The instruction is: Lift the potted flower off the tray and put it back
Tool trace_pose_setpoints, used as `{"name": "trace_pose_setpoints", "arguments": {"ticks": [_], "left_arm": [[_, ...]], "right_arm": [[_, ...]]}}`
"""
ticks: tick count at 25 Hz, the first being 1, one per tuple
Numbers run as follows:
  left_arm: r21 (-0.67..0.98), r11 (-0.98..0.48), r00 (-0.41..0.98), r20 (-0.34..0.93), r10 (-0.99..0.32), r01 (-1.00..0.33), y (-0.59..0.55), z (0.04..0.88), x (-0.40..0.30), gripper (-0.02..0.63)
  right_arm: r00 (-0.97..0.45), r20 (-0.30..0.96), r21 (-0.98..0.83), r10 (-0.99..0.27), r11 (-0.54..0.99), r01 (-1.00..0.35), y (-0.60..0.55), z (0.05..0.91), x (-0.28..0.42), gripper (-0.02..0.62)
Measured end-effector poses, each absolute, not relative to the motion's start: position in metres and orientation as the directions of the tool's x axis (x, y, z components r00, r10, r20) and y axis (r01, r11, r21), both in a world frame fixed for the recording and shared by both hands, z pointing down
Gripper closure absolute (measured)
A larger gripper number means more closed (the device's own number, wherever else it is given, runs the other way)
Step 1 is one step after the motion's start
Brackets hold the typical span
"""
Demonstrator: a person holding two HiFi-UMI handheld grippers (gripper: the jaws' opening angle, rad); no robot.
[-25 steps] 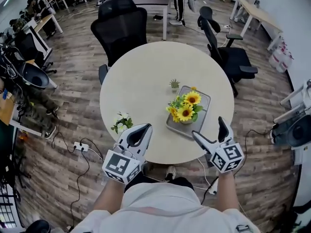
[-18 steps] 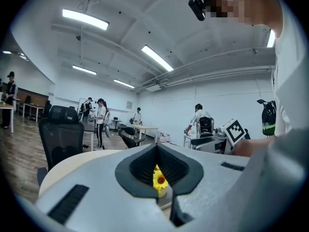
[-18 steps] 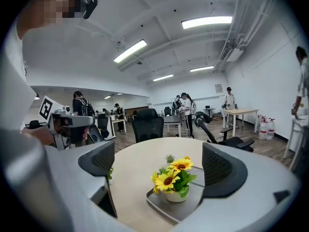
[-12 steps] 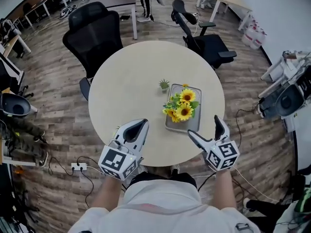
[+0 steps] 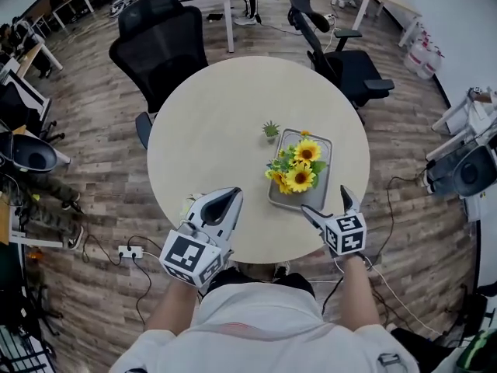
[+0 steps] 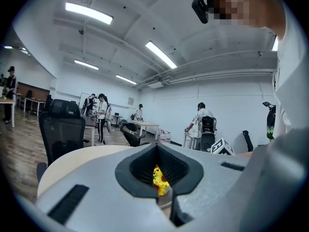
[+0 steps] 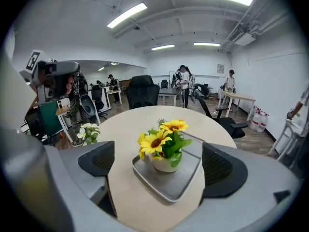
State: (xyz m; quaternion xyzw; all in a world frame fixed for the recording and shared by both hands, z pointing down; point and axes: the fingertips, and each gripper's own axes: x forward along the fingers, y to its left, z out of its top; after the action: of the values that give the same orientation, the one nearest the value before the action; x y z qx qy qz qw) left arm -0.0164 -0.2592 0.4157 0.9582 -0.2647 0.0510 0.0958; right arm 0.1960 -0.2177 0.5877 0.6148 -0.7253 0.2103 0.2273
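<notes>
In the head view, the potted flower [image 5: 297,169] stands on the tray [image 5: 312,199], which lies on the round table [image 5: 217,123]. A small green plant [image 5: 270,130] sits just beside the tray's far corner. The right gripper [image 5: 324,202] is at the tray's near end. The left gripper [image 5: 231,193] is off to the tray's left.

In the left gripper view, its claws are pressed together and hold nothing. A bit of yellow flower peeks through the slit.

In the right gripper view, its claws are wide apart and hold nothing. The tray with the flower lies ahead between them. A white flower bunch [image 7: 88,131] stands left of the tray.
</notes>
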Motion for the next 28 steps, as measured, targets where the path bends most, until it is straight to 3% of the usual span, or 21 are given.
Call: {"name": "trace_pose_setpoints", "arguments": {"ticks": [13,28], "left_arm": [[0.149,-0.741,0.752,0.22,-0.621,-0.655,-0.249,0.434,-0.01,0.606],[0.145,-0.653,0.666,0.244,-0.705,-0.744,-0.242,0.443,-0.043,0.606]], "right_arm": [[-0.201,0.707,-0.121,-0.678,0.165,-0.979,-0.288,0.72,0.219,0.051],[-0.218,0.751,-0.134,-0.623,0.179,-0.975,-0.328,0.769,0.206,0.051]]}}
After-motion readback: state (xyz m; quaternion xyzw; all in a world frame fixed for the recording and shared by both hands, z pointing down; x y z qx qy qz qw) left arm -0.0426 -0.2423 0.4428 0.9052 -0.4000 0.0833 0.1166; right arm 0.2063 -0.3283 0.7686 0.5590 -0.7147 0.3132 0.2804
